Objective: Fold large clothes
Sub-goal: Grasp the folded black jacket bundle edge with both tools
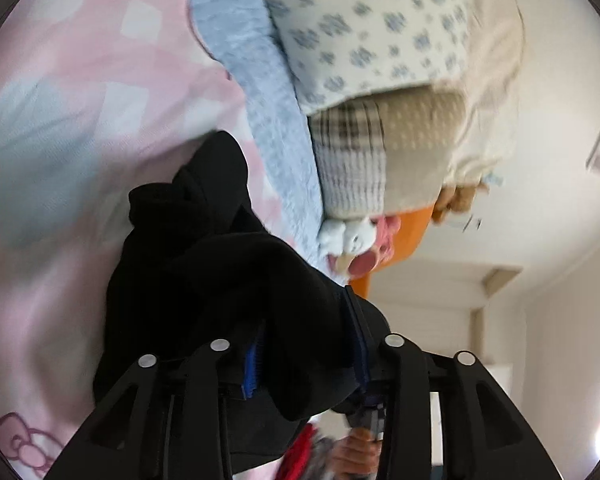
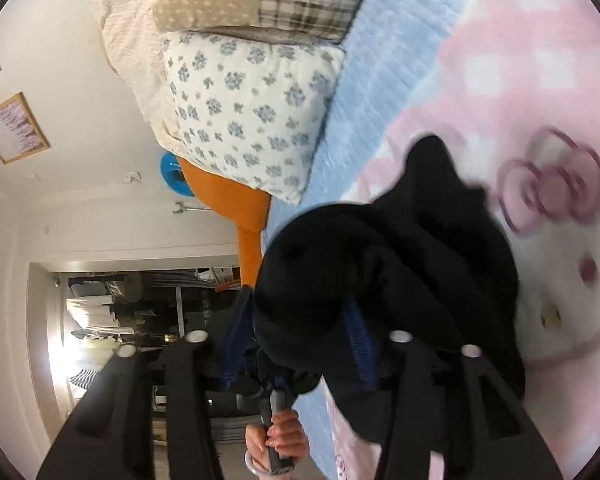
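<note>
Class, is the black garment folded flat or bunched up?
Bunched up: the black garment hangs in lumpy heaps from both claws, left and right.

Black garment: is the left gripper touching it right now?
Touching. The left wrist view shows the black garment bunched between the left gripper fingers.

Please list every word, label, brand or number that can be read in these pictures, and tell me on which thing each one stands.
No text can be read in either view.
Framed picture on the wall: marks too small and blurred to read.
Pink blanket: only a cartoon bow and face, no words.
Black garment: no label shows.
</note>
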Tool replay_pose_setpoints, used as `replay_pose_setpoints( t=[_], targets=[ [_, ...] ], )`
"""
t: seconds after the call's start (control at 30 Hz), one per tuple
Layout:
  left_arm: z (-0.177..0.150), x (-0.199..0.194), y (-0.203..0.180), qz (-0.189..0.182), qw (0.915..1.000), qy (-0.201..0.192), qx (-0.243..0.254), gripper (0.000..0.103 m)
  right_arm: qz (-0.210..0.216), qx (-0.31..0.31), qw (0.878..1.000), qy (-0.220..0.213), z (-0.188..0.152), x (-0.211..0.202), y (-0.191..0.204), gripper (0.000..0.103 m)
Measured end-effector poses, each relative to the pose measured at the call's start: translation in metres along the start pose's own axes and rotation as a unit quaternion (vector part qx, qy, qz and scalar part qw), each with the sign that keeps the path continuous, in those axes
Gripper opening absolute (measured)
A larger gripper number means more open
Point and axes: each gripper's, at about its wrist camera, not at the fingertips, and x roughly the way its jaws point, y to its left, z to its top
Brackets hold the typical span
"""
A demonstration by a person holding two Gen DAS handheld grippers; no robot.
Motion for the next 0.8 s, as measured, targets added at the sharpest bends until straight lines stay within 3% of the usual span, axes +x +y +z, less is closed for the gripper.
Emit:
replay_pose_setpoints(
  t=[0.03, 0.07, 0.1, 0.13, 0.2, 0.3, 0.37, 0.4, 0.43, 0.47, 0.5, 0.53, 0.63, 0.7, 0.73, 0.8],
  targets=[
    [0.002, 0.0, 0.002, -0.007, 0.9999, -0.004, -0.008, 0.046, 0.011, 0.003, 1.0, 0.0, 0.003, 0.002, -0.001, 0.077],
    [0.002, -0.004, 0.0, -0.009, 0.9998, -0.011, -0.01, 0.048, 0.021, 0.007, 1.0, 0.0, 0.006, 0.005, 0.001, 0.081],
    [0.002, -0.007, -0.004, -0.006, 0.9998, -0.017, -0.003, 0.056, 0.022, 0.01, 1.0, 0.0, 0.009, 0.006, 0.005, 0.087],
    [0.0, -0.018, -0.015, 0.009, 0.9992, -0.035, 0.017, 0.071, 0.02, 0.01, 1.0, 0.001, 0.01, 0.007, 0.01, 0.093],
    [-0.002, -0.04, -0.04, 0.026, 0.9954, -0.07, 0.06, 0.088, 0.017, -0.003, 1.0, 0.013, 0.007, 0.003, 0.025, 0.095],
    [-0.011, -0.082, -0.089, 0.021, 0.9863, -0.099, 0.13, 0.09, 0.031, -0.057, 0.998, 0.019, 0.001, -0.016, 0.056, 0.097],
    [-0.019, -0.091, -0.117, 0.04, 0.9776, -0.105, 0.178, 0.092, -0.005, -0.136, 0.991, 0.005, 0.0, -0.028, 0.083, 0.097],
    [-0.025, -0.088, -0.135, 0.055, 0.9697, -0.104, 0.214, 0.093, -0.063, -0.191, 0.979, -0.021, -0.001, -0.032, 0.097, 0.091],
    [-0.03, -0.081, -0.149, 0.063, 0.962, -0.1, 0.246, 0.093, -0.118, -0.238, 0.963, -0.041, -0.004, -0.031, 0.105, 0.072],
    [-0.037, -0.065, -0.163, 0.072, 0.9525, -0.087, 0.283, 0.093, -0.157, -0.27, 0.949, -0.047, -0.008, -0.027, 0.109, 0.061],
    [-0.041, -0.053, -0.17, 0.074, 0.9478, -0.074, 0.301, 0.093, -0.224, -0.318, 0.92, -0.05, -0.014, -0.015, 0.112, 0.048],
    [-0.046, -0.034, -0.173, 0.073, 0.9448, -0.051, 0.315, 0.093, -0.244, -0.34, 0.907, -0.049, -0.018, -0.007, 0.109, 0.045],
    [-0.058, 0.016, -0.166, 0.073, 0.9421, 0.007, 0.327, 0.093, -0.265, -0.373, 0.887, -0.065, -0.028, 0.008, 0.1, 0.045],
    [-0.053, 0.05, -0.155, 0.13, 0.9273, 0.012, 0.351, 0.093, -0.283, -0.373, 0.881, -0.067, -0.018, 0.02, 0.091, 0.045],
    [-0.046, 0.062, -0.149, 0.147, 0.9251, 0.016, 0.35, 0.09, -0.291, -0.369, 0.881, -0.064, -0.01, 0.026, 0.086, 0.045],
    [-0.021, 0.082, -0.131, 0.174, 0.9299, 0.008, 0.324, 0.086, -0.305, -0.356, 0.881, -0.057, 0.006, 0.039, 0.077, 0.045]
  ],
)
